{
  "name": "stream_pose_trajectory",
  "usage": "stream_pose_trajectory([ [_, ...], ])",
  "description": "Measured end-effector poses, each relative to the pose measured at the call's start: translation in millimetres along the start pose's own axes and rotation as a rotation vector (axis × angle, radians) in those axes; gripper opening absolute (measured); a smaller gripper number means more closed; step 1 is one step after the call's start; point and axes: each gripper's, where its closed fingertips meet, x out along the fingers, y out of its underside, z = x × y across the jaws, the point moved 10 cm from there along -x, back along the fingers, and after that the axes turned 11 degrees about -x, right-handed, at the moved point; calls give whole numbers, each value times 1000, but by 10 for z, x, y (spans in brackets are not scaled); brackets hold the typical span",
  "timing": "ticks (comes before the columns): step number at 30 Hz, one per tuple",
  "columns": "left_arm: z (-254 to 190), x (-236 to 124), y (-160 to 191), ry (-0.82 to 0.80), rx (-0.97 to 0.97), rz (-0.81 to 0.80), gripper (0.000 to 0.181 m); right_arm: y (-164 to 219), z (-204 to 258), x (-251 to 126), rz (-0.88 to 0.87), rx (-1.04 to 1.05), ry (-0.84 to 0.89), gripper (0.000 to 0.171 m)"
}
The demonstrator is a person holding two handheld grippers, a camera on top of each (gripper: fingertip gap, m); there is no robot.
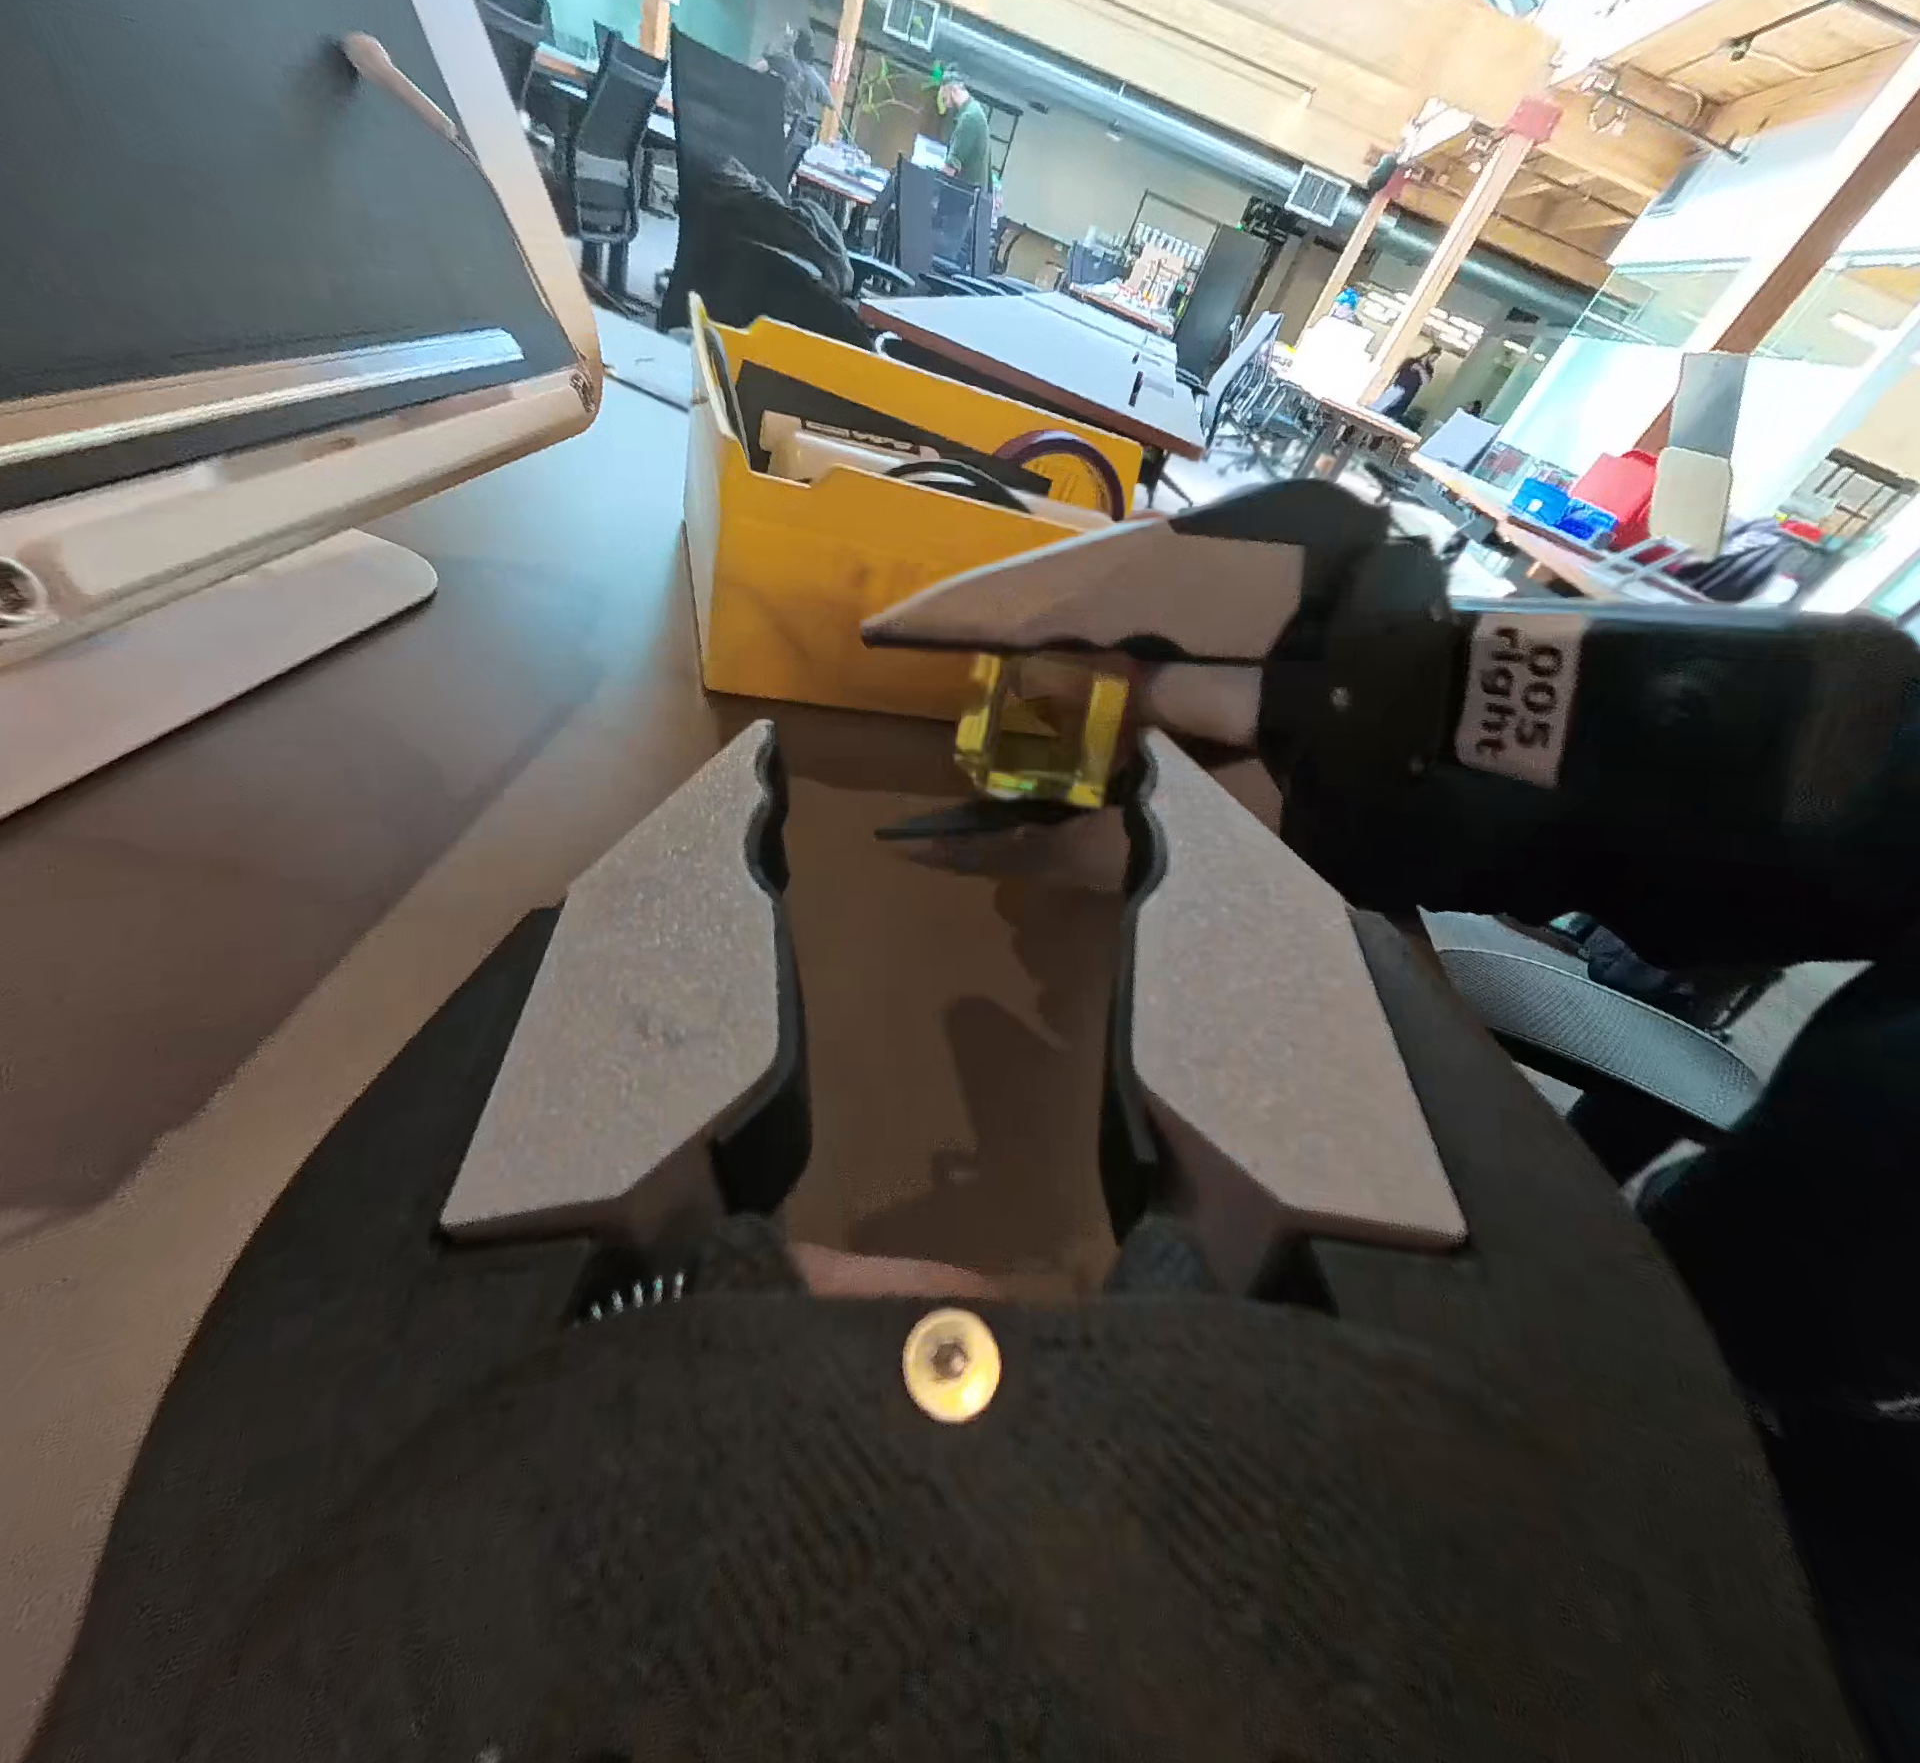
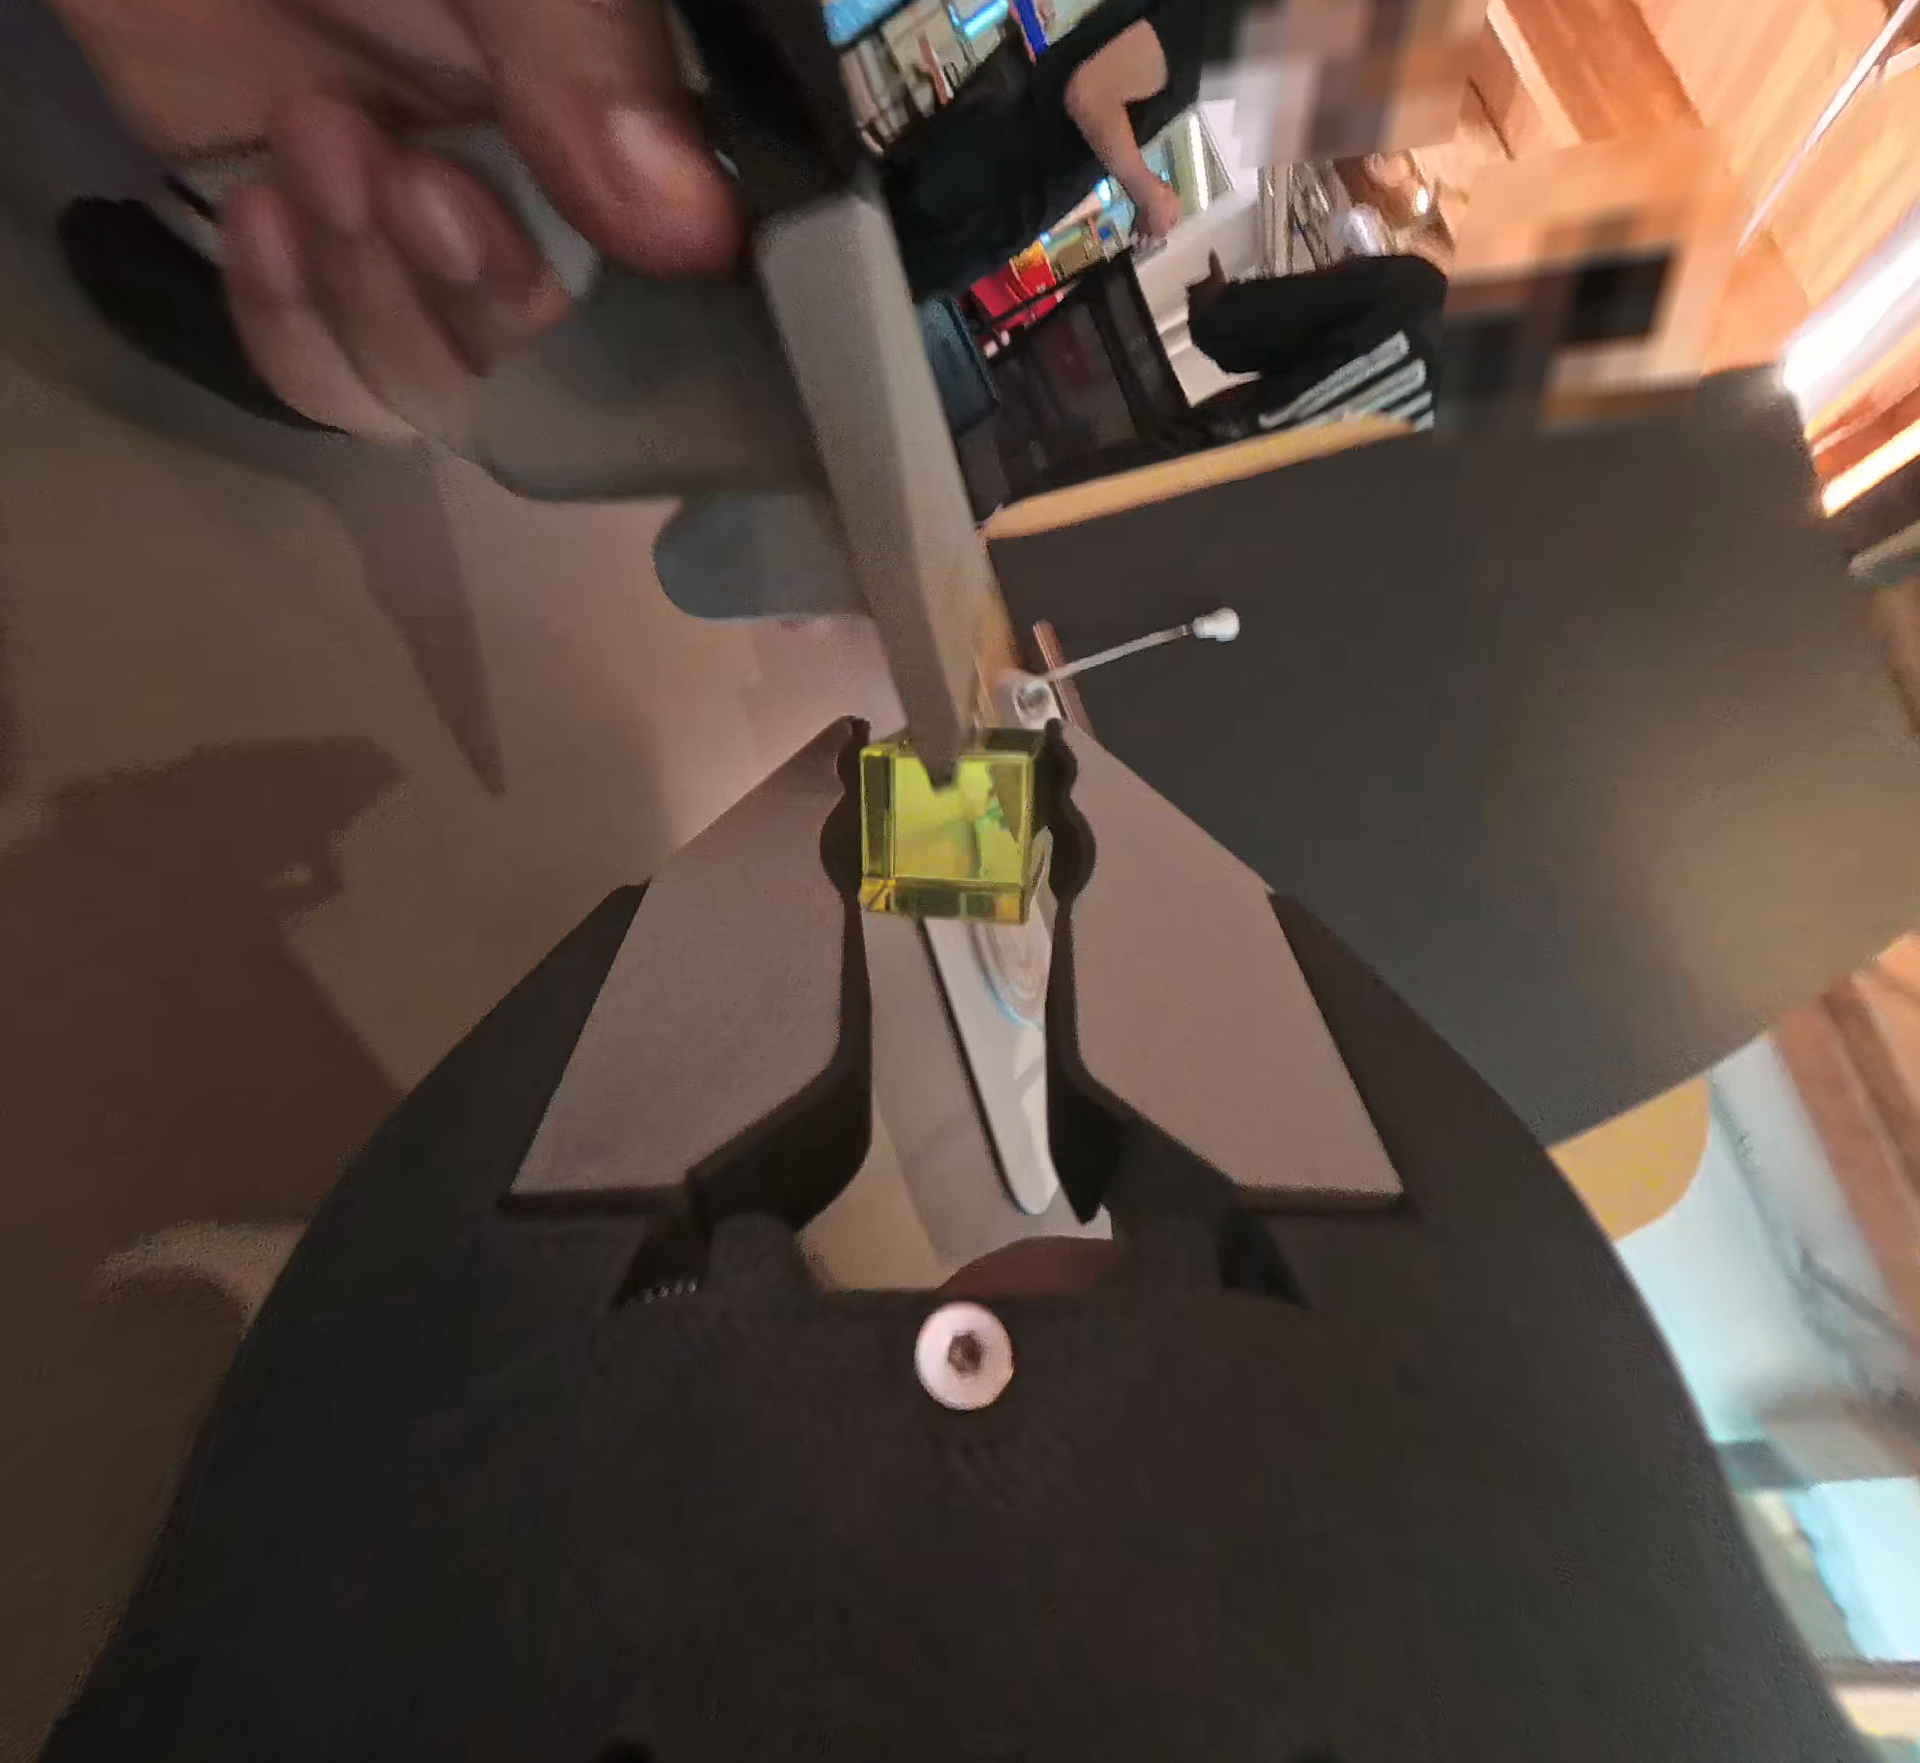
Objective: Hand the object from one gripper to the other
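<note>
your right gripper (image 2: 951, 778) is clamped on the clear yellow cube (image 2: 948, 825), which sits between its fingertips with a pad pressed on each side, at about twelve o'clock from the silver screw in the right wrist view. from the left wrist view the same cube (image 1: 1039, 737) hangs at one o'clock of your left gripper (image 1: 956, 778), pinched top and bottom by the right gripper (image 1: 997, 726), which comes in from three o'clock. your left gripper stands wide apart, grasping nothing; its right fingertip (image 1: 1153, 778) is just beside the cube, though you cannot tell whether they touch. in the right wrist view one left finger (image 2: 883, 487) reaches down from eleven o'clock and its tip overlaps the cube's top edge. your hand (image 2: 395, 155) grips the left tool at ten o'clock, blurred. behind the cube, at twelve o'clock in the left view, a yellow box (image 1: 831, 591) rests on the dark table (image 1: 582, 674), and a monitor (image 1: 208, 207) stands at ten o'clock.
</note>
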Motion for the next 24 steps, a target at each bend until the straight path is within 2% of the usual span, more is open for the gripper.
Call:
stream_pose_trajectory([
  [3, -69, 43, 107, 18, 36, 103, 50, -108, 70, 17, 9, -54, 19, 29],
  [5, -114, 27, 145, 11, 70, 111, 38, -129, 103, 39, 13, -49, 0, 29],
  [7, -144, 20, 143, -6, 96, 109, 40, -181, 126, 66, 17, -62, 0, 29],
  [8, -153, 17, 133, -22, 126, 109, 30, -216, 141, 87, 24, -71, 0, 29],
  [10, -166, -5, 105, -96, 251, 107, 25, -237, 143, 153, 62, -76, 12, 30],
  [12, -151, -29, 82, -266, 437, 91, 25, -170, 117, 220, 102, 4, -17, 31],
  [15, -144, -103, 52, -530, 794, 48, 25, 25, 99, 252, 104, 276, -230, 40],
  [18, -139, -160, 61, -683, 1114, 8, 25, 191, -15, 223, 1, 664, -373, 46],
  [21, -190, -159, 74, -711, 1288, 2, 25, 243, -188, 200, -249, 1110, -526, 54],
  [24, -275, -133, 104, -662, 1369, -17, 25, 283, -254, 267, -326, 1302, -521, 57],
])
